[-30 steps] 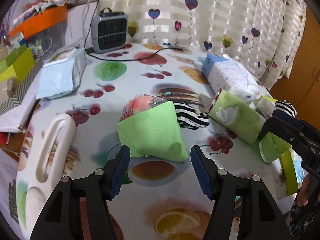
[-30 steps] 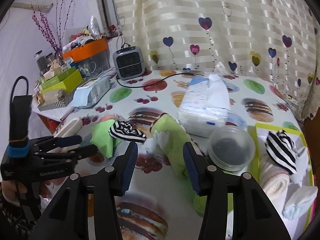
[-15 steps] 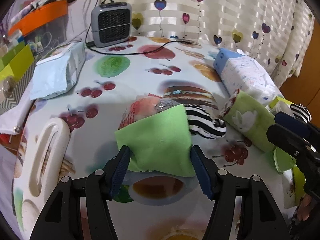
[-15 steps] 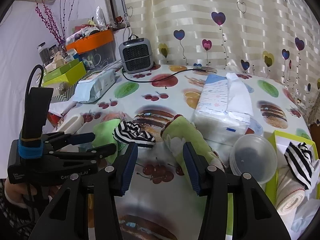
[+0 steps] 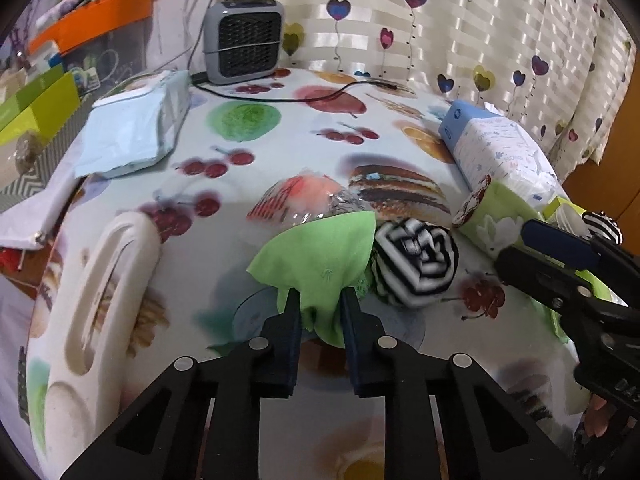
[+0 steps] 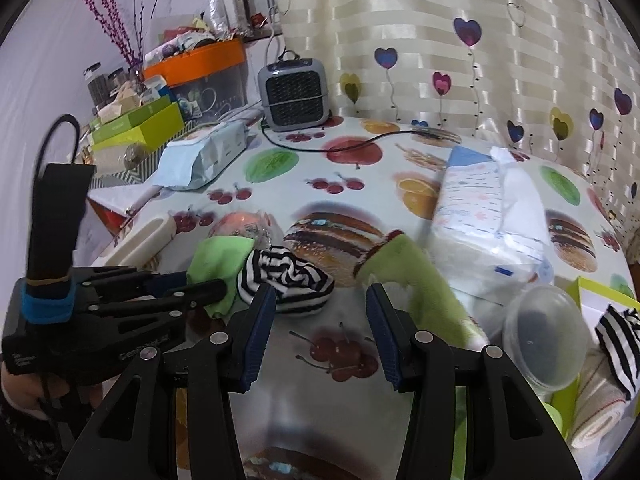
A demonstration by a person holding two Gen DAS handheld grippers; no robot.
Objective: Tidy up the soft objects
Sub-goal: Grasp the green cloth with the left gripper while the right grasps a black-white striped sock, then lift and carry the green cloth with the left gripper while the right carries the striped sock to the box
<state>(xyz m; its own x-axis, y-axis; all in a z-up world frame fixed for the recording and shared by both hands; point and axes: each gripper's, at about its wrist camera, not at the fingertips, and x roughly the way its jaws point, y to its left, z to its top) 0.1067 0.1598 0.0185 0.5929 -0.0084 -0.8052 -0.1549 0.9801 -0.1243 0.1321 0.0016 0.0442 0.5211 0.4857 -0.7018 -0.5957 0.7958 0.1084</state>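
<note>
Your left gripper (image 5: pixel 320 312) is clamped on the near edge of the green cloth (image 5: pixel 320 252), its two blue pads pinching a bunched fold. The cloth lies on the table (image 5: pixel 280 128) toward its near edge, and the striped cloth (image 5: pixel 416 264) touches its right side. From the right wrist view, the same green cloth (image 6: pixel 218 264) shows at the tips of your left gripper (image 6: pixel 208 284), with the striped cloth (image 6: pixel 288 280) just beside it.

Your right gripper (image 6: pixel 320 320) is spread wide with nothing between its pads, hovering over the table (image 6: pixel 400 184) just in front of the striped cloth. The left pad sits close to the striped cloth; whether they touch you cannot tell. To the right of it lies the green towel roll (image 6: pixel 420 284), resting against the tissue pack (image 6: pixel 488 220) toward the right edge. A clear tub (image 6: pixel 544 336) sits near the right edge, next to a yellow-green box (image 6: pixel 588 288) holding another striped piece (image 6: pixel 618 340) and a rolled towel (image 6: pixel 596 404).

At the far edge stands a grey heater (image 5: pixel 244 40); a pale blue pack (image 5: pixel 136 132) lies toward the left edge, and a white handle-shaped item (image 5: pixel 92 304) lies along the near left side.
</note>
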